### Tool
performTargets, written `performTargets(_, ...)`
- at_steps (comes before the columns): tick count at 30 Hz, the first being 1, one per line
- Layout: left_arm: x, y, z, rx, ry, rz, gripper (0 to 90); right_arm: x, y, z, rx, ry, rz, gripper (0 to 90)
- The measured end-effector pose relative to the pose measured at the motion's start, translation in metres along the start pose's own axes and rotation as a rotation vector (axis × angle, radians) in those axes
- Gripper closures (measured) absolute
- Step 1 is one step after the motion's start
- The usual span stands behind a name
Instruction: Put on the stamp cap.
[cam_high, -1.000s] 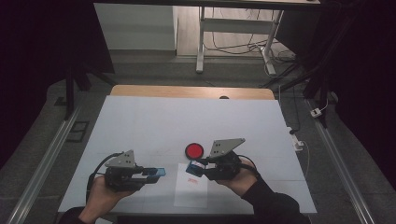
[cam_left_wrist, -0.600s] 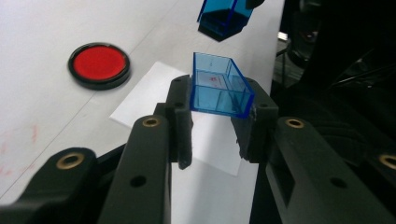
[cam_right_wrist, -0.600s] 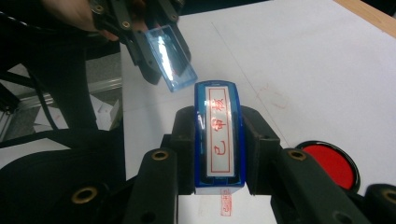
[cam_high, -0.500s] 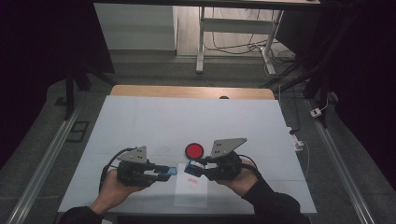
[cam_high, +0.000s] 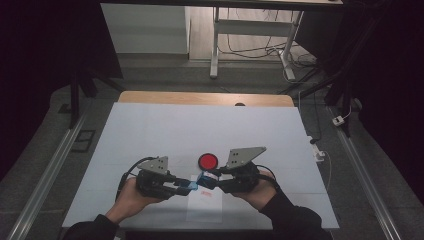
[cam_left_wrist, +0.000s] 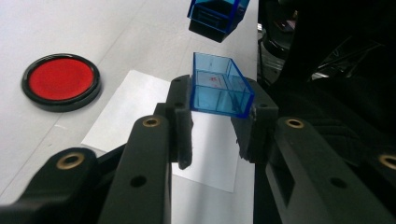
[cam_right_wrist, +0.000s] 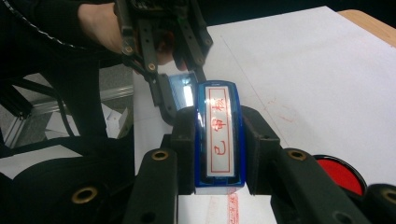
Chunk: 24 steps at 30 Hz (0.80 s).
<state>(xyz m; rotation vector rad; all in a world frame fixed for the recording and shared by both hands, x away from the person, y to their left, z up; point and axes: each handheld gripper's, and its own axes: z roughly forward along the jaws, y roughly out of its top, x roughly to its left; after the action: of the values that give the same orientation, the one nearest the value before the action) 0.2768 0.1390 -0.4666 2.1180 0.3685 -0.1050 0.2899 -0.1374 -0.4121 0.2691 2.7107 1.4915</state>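
Observation:
My left gripper (cam_left_wrist: 217, 105) is shut on a clear blue stamp cap (cam_left_wrist: 219, 88), its open side facing away. My right gripper (cam_right_wrist: 218, 128) is shut on a blue stamp (cam_right_wrist: 219, 140) whose white label bears red characters. In the high view the two grippers meet tip to tip near the table's front: the left gripper (cam_high: 184, 188), the right gripper (cam_high: 206, 182). The stamp (cam_left_wrist: 217, 16) hangs just beyond the cap, a small gap between them. In the right gripper view the cap (cam_right_wrist: 181, 91) sits right behind the stamp's far end.
A round red ink pad (cam_high: 208, 161) in a black case lies just behind the grippers. Under them is a white paper sheet (cam_high: 205, 206) with a red imprint (cam_right_wrist: 232, 205). The white table (cam_high: 200, 130) ends at a wooden far edge.
My left gripper has moved right with the cap, closing most of the gap to the stamp. The right gripper has stayed almost still.

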Motion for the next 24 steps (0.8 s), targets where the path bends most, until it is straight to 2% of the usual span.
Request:
performTargets(5, 0.006, 0.007, 0.011, 0.007, -0.040, 0.019, 68.6, 0.001, 0.000, 0.001, -0.001, 0.011, -0.007, 69.6)
performTargets(11, 0.008, 0.011, 0.020, 0.031, -0.069, 0.058, 68.6, 0.002, 0.001, 0.002, -0.003, 0.021, -0.017, 69.5)
performTargets(24, 0.011, 0.014, 0.027, 0.029, -0.122, 0.080, 68.8, 0.004, 0.001, 0.004, -0.005, 0.048, -0.034, 69.6)
